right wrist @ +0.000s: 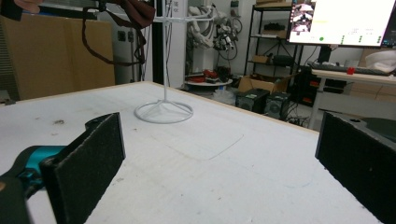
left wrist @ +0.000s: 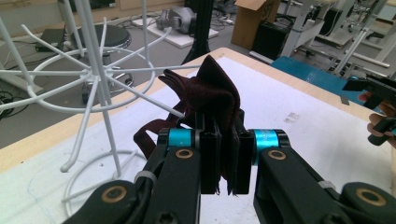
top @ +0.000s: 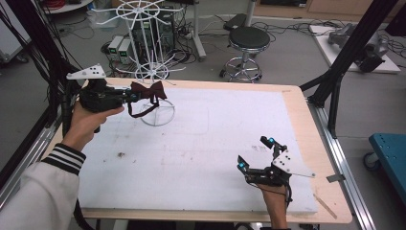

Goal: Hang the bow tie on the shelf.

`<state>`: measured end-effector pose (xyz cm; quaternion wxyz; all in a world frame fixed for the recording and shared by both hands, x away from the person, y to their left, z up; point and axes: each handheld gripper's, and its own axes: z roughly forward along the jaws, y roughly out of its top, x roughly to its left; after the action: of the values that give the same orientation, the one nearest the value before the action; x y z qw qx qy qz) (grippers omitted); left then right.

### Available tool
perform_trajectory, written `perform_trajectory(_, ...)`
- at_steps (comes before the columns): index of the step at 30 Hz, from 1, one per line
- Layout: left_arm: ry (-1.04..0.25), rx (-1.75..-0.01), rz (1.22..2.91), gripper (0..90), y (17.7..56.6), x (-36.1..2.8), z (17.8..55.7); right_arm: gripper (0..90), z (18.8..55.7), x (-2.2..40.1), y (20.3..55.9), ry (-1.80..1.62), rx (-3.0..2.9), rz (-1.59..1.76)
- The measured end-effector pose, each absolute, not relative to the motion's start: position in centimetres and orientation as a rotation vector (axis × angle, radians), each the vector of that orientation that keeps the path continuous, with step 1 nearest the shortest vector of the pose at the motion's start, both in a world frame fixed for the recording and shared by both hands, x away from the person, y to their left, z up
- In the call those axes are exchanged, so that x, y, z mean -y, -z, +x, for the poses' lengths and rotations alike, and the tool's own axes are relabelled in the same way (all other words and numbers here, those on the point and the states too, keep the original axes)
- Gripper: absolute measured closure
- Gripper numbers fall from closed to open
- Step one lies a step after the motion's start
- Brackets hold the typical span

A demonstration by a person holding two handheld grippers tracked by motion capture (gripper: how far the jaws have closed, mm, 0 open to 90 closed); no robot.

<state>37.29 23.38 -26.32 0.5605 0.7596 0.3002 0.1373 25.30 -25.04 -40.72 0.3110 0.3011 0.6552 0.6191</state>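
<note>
**Bow tie held up beside the white wire rack**

Bow tie (top: 149, 90), dark maroon with a looped strap hanging below it, is raised off the table (top: 297, 103) at the far left, right beside the white wire rack (top: 152, 57). From the high view, the rack stands on a round wire base on the white mat (top: 201, 148) and carries thin radiating arms at two levels; none of those arms can be seen carrying anything. In the left gripper view one wire arm tip lies just against the tie's fabric.

A person's left forearm, in a white sleeve (top: 38, 191) with a striped cuff, reaches up along the table's left edge, and the hand holds the left gripper (top: 129, 96) level, pointing toward the rack. Its jaws are clenched on the bow tie, the fabric pinched flat between the pads (left wrist: 211, 161) and bunching up beyond them.

The right hand (top: 274, 196) comes in at the near right, well apart from the rack, with the right gripper (top: 253, 153) low over the mat. Its jaws stand wide apart, grasping nothing.
</note>
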Motion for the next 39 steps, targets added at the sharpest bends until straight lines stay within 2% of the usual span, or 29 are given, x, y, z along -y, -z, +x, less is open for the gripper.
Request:
perform_trajectory(23, -0.389, -0.746, 1.812, 85.0, 26.3, -23.3, 39.4, 0.6, 25.7, 25.5, 41.9, -1.610, -1.732, 0.823)
perform_trajectory(39, -0.356, -0.743, 1.832, 85.3, 26.4, -23.3, 39.5, 0.6, 25.9, 25.3, 42.8, -1.604, -1.746, 0.842)
